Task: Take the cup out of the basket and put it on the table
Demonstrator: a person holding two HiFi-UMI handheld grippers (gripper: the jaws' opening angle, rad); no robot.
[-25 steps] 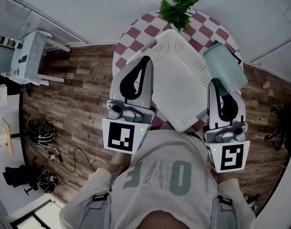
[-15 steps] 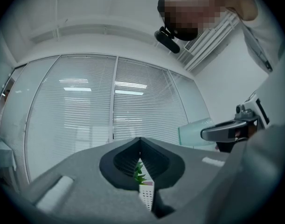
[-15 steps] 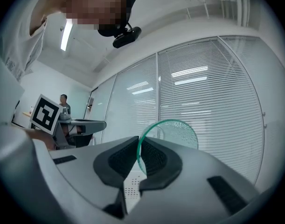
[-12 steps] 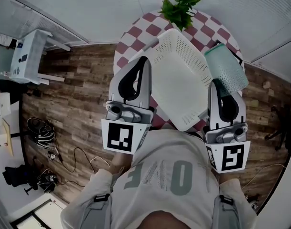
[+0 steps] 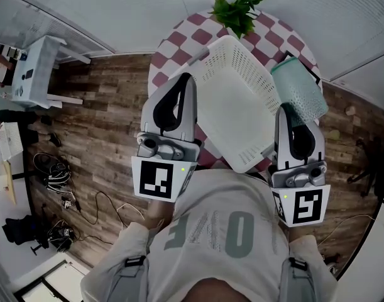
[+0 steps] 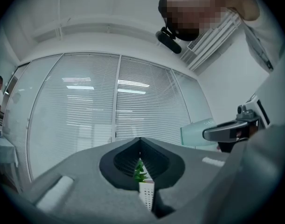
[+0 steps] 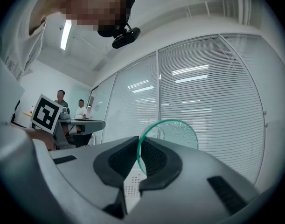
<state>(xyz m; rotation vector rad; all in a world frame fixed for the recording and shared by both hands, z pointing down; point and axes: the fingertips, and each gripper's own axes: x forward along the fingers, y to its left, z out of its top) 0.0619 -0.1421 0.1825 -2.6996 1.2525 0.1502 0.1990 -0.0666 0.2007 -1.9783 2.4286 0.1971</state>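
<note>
A white perforated basket (image 5: 232, 115) lies tilted on the round red-and-white checked table (image 5: 179, 49). The cup (image 5: 296, 92) is translucent teal and is outside the basket, by its right rim. My right gripper (image 5: 288, 111) is shut on the cup's rim. In the right gripper view the cup (image 7: 179, 132) rises from the closed right gripper (image 7: 138, 141), with a strip of basket (image 7: 130, 190) below. My left gripper (image 5: 187, 79) is shut next to the basket's left rim. In its own view the left gripper (image 6: 140, 141) has its tips together. Behind them I see basket (image 6: 147, 192) and plant (image 6: 141, 171).
A green potted plant (image 5: 239, 5) stands at the table's far edge, just beyond the basket. On the wooden floor to the left are a white desk (image 5: 34, 74) and loose cables (image 5: 53, 175). Slatted blinds line the walls. Two people stand by a desk (image 7: 70, 108).
Hardly anything differs: my left gripper has edged slightly beside the basket's left rim. The right gripper and the cup keep their place.
</note>
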